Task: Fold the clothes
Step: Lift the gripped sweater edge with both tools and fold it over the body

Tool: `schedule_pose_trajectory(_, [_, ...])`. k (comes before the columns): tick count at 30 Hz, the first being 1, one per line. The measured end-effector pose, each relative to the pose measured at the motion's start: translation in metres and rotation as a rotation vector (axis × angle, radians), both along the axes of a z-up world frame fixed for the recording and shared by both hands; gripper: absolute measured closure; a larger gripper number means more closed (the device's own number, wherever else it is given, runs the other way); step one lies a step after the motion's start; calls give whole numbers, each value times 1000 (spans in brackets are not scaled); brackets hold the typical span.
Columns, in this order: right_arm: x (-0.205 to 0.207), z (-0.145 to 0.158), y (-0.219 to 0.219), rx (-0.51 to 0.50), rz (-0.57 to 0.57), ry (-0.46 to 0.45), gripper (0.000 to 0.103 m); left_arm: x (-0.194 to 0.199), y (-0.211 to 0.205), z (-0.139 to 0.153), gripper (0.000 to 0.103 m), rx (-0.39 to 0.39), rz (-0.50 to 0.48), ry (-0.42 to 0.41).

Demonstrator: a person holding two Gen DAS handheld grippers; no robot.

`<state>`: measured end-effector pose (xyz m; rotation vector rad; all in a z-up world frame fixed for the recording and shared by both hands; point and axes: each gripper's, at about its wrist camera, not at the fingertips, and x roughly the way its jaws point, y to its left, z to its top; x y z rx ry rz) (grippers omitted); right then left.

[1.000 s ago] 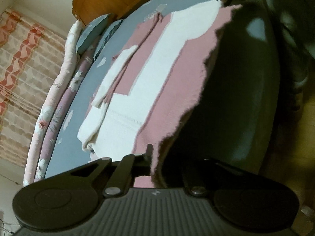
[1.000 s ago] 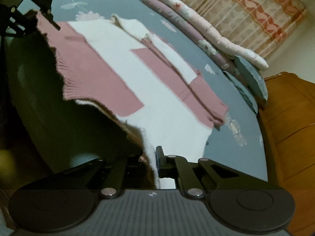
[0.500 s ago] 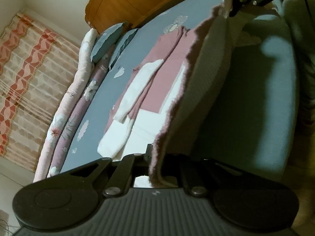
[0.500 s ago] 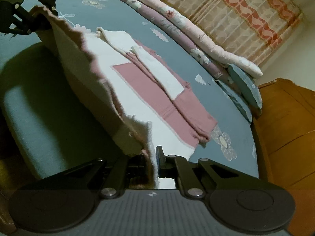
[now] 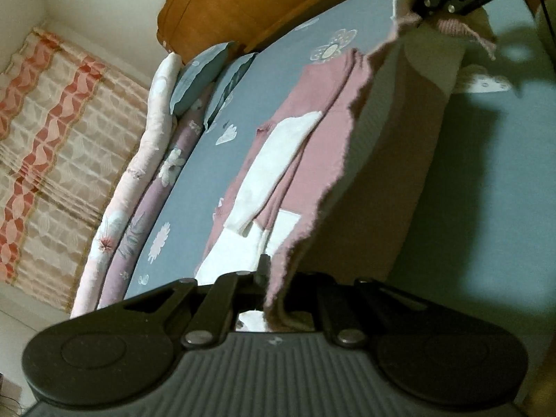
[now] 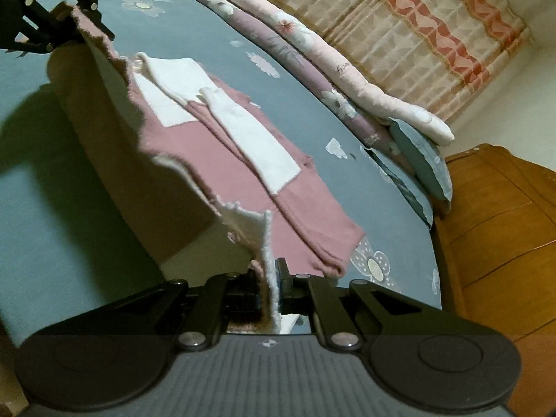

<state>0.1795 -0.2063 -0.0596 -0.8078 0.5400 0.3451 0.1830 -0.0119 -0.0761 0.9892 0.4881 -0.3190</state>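
Hem corners of the sweater (image 5: 305, 146) sit clamped in your left gripper (image 5: 269, 278) and right gripper (image 6: 269, 278), raised above the bed's (image 5: 504, 208) near edge so the lower half can fold over the rest lying mid-bed.

Dim, warm indoor light. Strong fisheye bending curves the bed (image 5: 347, 21) edge and curtain (image 6: 417, 34). Lifted sweater (image 6: 222, 160) casts deep shadow on the sheet; its raised hem is soft with blur. No glare.
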Motion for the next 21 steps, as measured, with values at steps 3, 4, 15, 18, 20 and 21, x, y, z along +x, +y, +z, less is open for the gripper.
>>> schedule_pose_trajectory(3, [16, 1, 2, 1, -7, -12, 94, 16, 4, 1, 98, -31, 20, 18])
schedule_pose_trajectory(4, [23, 1, 2, 1, -9, -18, 94, 23, 5, 1, 98, -43, 27, 25])
schedule_pose_trajectory(15, [97, 0, 8, 11, 15, -47, 94, 94, 21, 2, 98, -107, 73, 50])
schedule_pose_trajectory(18, [116, -1, 9, 17, 14, -50, 94, 111, 24, 0, 98, -110, 79, 54])
schedule_pose_trajectory(20, [129, -2, 11, 21, 14, -49, 94, 122, 25, -3, 98, -107, 85, 55])
schedule_pose_trajectory(21, [136, -3, 12, 23, 14, -50, 94, 127, 27, -5, 98, -107, 89, 59])
